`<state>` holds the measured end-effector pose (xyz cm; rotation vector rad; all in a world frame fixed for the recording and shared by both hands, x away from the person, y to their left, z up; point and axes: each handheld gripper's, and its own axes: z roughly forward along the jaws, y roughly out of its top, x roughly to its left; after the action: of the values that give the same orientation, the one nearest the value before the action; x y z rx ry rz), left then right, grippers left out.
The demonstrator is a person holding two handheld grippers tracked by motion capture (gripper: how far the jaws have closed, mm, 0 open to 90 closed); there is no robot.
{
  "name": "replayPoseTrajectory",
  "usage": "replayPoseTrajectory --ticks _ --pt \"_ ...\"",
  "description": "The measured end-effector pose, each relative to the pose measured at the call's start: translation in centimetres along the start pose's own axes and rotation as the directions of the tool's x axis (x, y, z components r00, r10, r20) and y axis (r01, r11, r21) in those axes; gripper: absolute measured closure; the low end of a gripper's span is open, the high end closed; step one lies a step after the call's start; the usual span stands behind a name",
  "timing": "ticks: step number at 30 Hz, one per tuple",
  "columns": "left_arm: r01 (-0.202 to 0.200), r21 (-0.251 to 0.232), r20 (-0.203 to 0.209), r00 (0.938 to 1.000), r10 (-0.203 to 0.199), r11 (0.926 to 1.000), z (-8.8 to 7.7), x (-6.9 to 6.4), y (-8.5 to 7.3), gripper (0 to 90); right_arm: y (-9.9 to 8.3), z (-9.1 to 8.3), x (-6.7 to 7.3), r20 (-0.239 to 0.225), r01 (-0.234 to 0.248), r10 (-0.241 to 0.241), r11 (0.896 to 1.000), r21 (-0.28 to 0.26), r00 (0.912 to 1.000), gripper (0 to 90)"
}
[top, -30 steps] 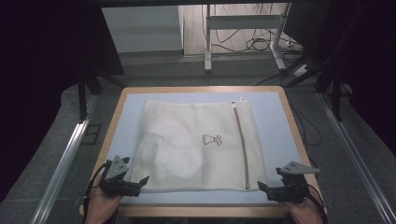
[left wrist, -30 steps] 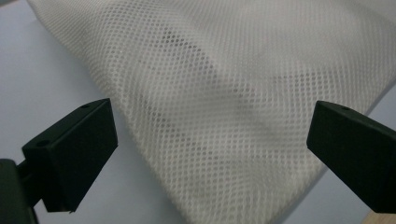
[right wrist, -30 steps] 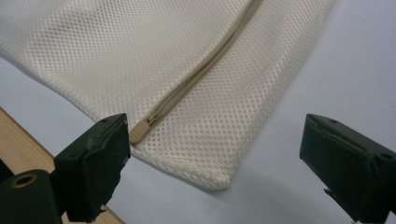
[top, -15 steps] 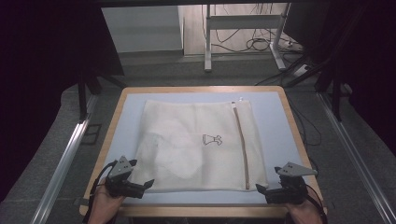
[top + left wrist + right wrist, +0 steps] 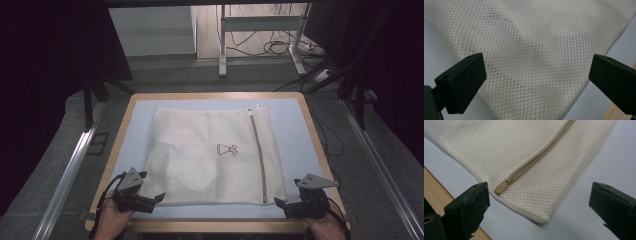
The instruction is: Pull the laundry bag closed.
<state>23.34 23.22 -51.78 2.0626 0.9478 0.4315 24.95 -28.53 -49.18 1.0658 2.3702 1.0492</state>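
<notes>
At the near left corner of the tabletop we hold the left gripper low, its jaws wide apart and nothing between them. In the left gripper view they frame the bag's near left corner; the mesh lies just ahead, untouched as far as we can tell. We judge that this aim is deliberate — a corner gives an edge to pinch.

The bag itself lies flat across the middle of the blue surface, a small printed mark near its centre and something faintly bulging inside toward the near left.

Further right, the zip runs from the far edge to the near one. Its tan pull rests at the near end, so the bag looks closed.

At the near right corner sits the right gripper, jaws likewise spread wide and empty — the bag's near right corner lies between and just beyond them, not touching. We read both grippers as poised to take a corner each.
</notes>
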Motion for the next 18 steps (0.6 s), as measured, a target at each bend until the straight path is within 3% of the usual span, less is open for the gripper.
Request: replayPoseTrajectory --ticks 10,18 --pt "-0.013 0.018 -0.008 0.9999 0.014 0.9997 0.15 -0.11 -0.01 0.8 0.13 0.22 0.28 0.024 0.021 -0.022 1.0 0.022 0.9995 4.0" --pt "-0.013 0.017 -0.01 0.9999 0.014 0.9998 0.14 -0.11 -0.01 0.8 0.38 0.36 0.5 0.046 0.043 -0.043 0.999 0.008 0.998 3.5"
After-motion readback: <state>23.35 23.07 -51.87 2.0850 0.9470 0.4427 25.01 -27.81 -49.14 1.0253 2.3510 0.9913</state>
